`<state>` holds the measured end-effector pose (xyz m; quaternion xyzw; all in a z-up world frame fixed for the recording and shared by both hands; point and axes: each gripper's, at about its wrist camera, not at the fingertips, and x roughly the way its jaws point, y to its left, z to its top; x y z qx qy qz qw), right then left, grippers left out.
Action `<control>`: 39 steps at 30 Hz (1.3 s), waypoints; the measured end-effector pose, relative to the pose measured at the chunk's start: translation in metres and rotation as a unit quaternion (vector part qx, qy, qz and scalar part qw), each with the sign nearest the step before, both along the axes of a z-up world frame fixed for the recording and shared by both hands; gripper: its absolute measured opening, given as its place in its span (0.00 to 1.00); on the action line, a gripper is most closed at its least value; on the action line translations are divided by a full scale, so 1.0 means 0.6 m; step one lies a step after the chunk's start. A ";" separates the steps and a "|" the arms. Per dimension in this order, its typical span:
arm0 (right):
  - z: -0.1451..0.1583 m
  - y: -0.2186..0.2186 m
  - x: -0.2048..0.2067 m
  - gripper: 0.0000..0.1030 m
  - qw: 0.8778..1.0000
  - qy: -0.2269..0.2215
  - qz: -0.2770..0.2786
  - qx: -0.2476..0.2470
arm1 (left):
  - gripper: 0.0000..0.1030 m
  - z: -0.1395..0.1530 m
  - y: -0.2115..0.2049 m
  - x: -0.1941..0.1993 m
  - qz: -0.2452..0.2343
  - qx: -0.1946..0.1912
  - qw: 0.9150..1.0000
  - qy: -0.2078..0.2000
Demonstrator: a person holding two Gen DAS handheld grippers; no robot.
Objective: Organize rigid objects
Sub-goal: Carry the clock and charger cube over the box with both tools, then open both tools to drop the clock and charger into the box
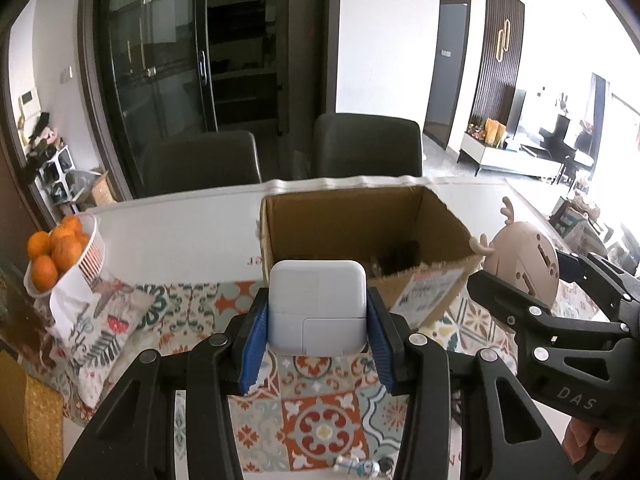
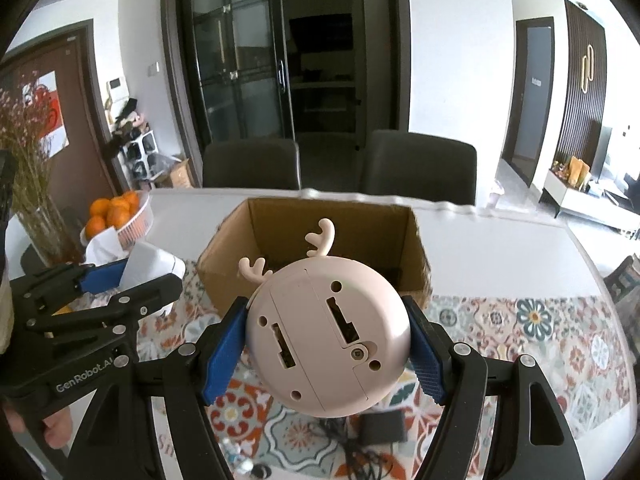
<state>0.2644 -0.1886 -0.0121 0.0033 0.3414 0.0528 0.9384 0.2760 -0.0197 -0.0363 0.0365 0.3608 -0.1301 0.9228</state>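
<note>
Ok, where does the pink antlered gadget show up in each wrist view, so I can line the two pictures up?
Left wrist view: the pink antlered gadget sits at the right edge, clamped in the right gripper.
Right wrist view: it fills the lower centre, its underside facing the camera, between the blue pads.
Shared landmark: the open cardboard box just behind it on the patterned cloth.

My blue ribbed pads [image 1: 256, 344] grip a glossy white plastic charger [image 1: 317, 307]; at 12 o'clock, matt corrugated cardboard box [image 1: 360, 216].
</note>
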 end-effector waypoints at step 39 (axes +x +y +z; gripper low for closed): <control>-0.058 -0.041 0.210 0.71 0.997 0.077 0.008 -0.028 | 0.44 -0.075 -0.058 0.208 -0.008 0.047 0.993 0.107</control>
